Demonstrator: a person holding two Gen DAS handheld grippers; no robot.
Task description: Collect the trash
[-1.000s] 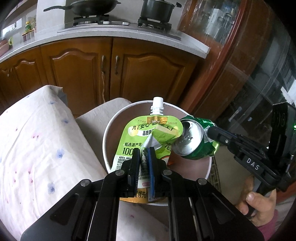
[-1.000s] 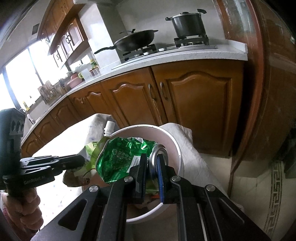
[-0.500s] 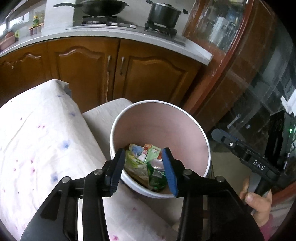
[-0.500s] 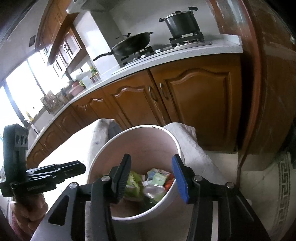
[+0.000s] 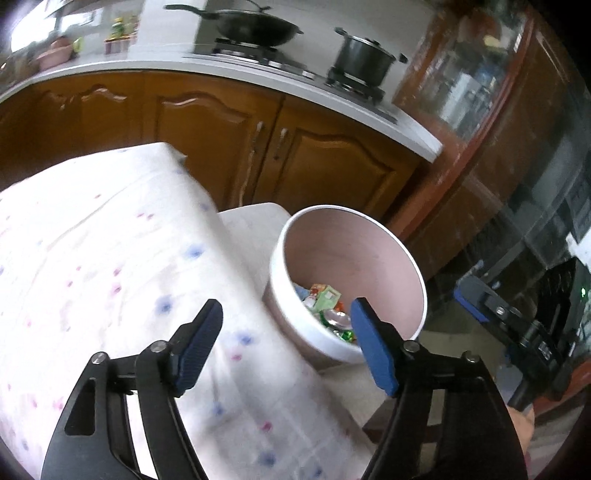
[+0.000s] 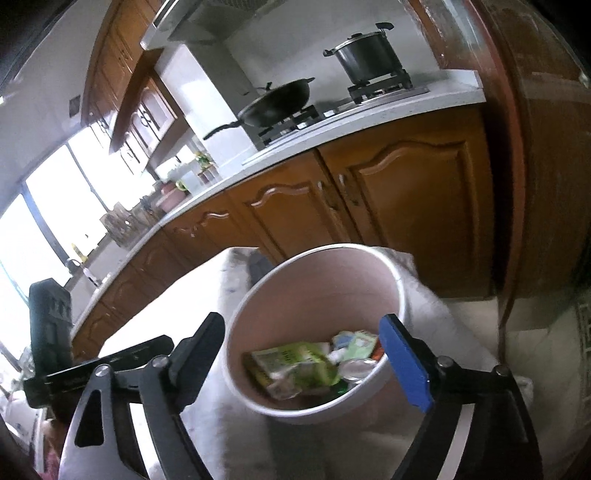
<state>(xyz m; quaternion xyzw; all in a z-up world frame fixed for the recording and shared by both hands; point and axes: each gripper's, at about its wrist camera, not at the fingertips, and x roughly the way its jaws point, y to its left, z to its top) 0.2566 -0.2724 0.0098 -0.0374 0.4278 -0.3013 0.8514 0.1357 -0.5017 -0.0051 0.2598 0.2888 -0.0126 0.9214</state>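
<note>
A round white bin (image 5: 291, 325) with a pinkish inside stands beside the table; the bin (image 6: 243, 384) fills the middle of the right wrist view. In it lie a green drink pouch (image 6: 295, 363), a crushed green can (image 5: 338, 319) and other wrappers. My left gripper (image 5: 286, 343) hangs over the table's edge just left of the bin, jaws still opening, nothing between them. My right gripper (image 6: 301, 354) is above the bin's near rim, jaws also opening and empty. The other gripper shows at each view's edge: the right one (image 5: 517, 325) and the left one (image 6: 110, 363).
A white cloth with small coloured dots covers the table (image 5: 92, 288). Brown kitchen cabinets (image 5: 229, 147) run behind, with a wok (image 5: 255, 27) and a pot (image 5: 364, 53) on the hob. A glass-fronted wooden cabinet (image 5: 517, 147) stands to the right. A hand (image 5: 521, 417) holds the right gripper.
Both grippers let go: the pouch left the left jaws and the can left the right jaws, and both now lie in the bin. Both jaws spread wide. The left gripper moved left over the table.
</note>
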